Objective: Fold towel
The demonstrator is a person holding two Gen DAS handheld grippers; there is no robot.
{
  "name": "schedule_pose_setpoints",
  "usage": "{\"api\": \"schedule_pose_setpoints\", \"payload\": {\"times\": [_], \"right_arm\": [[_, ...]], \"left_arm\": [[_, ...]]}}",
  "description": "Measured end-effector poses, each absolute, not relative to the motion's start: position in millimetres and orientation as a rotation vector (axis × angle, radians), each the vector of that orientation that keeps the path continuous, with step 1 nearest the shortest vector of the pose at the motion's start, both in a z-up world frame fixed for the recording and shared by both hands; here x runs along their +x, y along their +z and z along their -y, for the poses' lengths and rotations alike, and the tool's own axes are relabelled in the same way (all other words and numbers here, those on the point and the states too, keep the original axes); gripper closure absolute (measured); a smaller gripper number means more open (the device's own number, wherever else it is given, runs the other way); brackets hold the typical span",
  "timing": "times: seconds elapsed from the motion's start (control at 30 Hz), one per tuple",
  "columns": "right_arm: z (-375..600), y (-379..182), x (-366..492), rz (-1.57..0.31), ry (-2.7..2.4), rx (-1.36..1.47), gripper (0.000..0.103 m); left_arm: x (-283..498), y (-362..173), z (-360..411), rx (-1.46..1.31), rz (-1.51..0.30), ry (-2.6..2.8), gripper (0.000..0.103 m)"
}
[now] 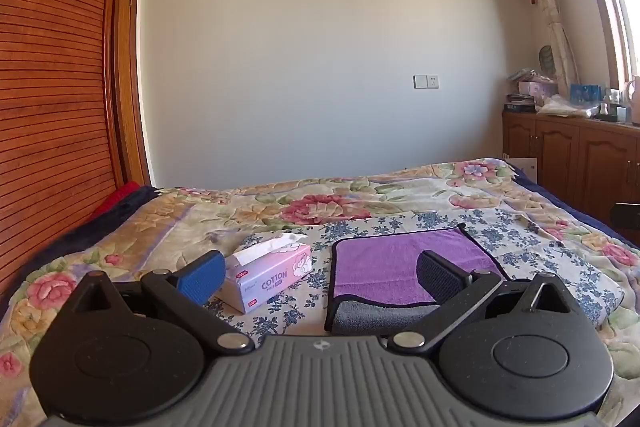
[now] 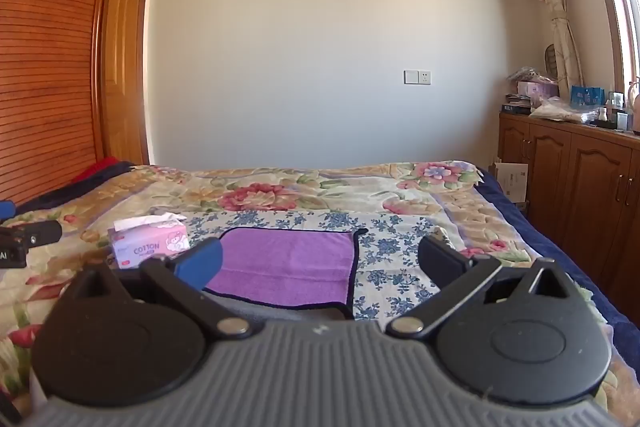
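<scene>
A purple towel (image 1: 384, 263) with a dark border lies folded over on a blue-flowered cloth on the bed; its grey underside shows along the near edge. It also shows in the right wrist view (image 2: 288, 267). My left gripper (image 1: 320, 275) is open and empty, held above the towel's near left corner. My right gripper (image 2: 320, 263) is open and empty, above the towel's near right part. The left gripper's side shows at the right wrist view's left edge (image 2: 24, 239).
A pink tissue box (image 1: 272, 275) marked COTTON stands left of the towel, also in the right wrist view (image 2: 150, 245). The flowered bedspread (image 1: 320, 199) covers the bed. A wooden wardrobe (image 1: 56, 67) is left, wooden cabinets (image 2: 580, 179) with clutter right.
</scene>
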State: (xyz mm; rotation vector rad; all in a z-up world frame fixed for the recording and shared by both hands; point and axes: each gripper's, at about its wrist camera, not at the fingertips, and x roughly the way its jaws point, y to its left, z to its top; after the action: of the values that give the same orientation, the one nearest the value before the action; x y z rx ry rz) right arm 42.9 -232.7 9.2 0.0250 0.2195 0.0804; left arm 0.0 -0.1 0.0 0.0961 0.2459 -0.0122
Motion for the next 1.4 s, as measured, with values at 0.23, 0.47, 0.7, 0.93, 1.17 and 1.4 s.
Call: {"api": "schedule_pose_setpoints", "payload": {"times": [0.23,0.47,0.7,0.93,1.17,1.4], "right_arm": [[232.3,9.0,43.1,-0.221,0.080,0.026,0.000],[231.3,9.4,42.6,-0.220,0.081,0.025,0.000],[230.3,10.3,42.3,-0.220,0.081,0.026,0.000],[229.4,11.5,41.9,-0.220,0.080,0.025,0.000],[229.3,11.4,42.0,-0.219,0.080,0.025,0.000],[229.3,11.3,42.2,-0.219,0.081,0.024,0.000]], "left_arm": [[-0.7,0.3,-0.8,0.090,-0.241,-0.013,0.000],[-0.1,0.1,-0.1,0.092,-0.242,-0.013,0.000],[0.2,0.0,-0.1,0.093,-0.241,-0.012,0.000],[0.0,0.0,-0.2,0.093,-0.239,-0.012,0.000],[0.0,0.0,-0.1,0.093,-0.239,-0.012,0.000],[-0.1,0.0,-0.1,0.094,-0.239,-0.012,0.000]]}}
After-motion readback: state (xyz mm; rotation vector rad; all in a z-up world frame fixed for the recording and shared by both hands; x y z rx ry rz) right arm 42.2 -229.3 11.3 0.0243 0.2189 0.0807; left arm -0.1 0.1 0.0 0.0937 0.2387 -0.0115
